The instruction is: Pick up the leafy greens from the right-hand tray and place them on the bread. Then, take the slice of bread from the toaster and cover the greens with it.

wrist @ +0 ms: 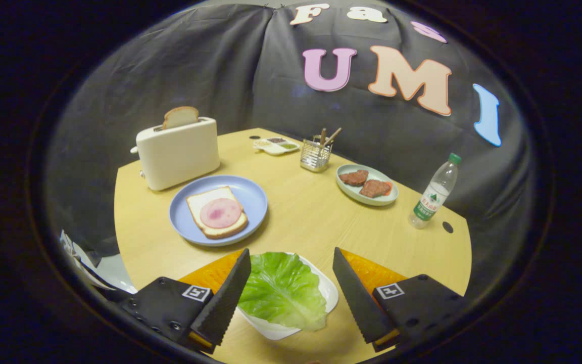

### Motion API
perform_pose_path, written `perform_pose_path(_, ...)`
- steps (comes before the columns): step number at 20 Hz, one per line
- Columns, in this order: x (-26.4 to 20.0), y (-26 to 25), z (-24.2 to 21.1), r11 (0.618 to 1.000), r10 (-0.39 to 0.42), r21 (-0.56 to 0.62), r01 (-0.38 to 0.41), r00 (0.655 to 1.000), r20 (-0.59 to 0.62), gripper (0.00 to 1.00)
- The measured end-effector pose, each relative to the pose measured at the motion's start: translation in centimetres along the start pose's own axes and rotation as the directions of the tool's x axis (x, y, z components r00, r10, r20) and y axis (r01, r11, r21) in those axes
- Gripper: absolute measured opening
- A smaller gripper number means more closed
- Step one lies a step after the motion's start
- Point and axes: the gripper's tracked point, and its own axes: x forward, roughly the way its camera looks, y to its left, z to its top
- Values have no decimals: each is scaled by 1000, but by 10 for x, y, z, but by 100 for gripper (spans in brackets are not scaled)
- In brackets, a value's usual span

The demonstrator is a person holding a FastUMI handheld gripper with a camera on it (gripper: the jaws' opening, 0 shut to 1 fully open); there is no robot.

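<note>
Gripper (291,270) fingers wide apart, one each side of the leafy greens (282,290) in the white tray (329,293) at bottom middle, ready to pinch. Probably not touching yet. Bread (217,212) waiting on blue plate (250,197), centre left. Toaster (177,151) slice (180,117) poking up, upper left.

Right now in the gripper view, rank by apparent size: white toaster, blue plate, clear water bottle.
1. Round blue plate, widest.
2. Boxy white toaster, close behind.
3. Clear plastic water bottle, smallest.
Open gripper straddles the green lettuce leaf.
</note>
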Motion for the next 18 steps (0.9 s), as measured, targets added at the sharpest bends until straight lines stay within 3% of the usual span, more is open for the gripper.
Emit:
perform_pose_path(9,28,11,-54,999,37,23,-33,983,-181,100)
perform_pose_path(18,35,14,-77,995,64,95,-40,962,-266,100)
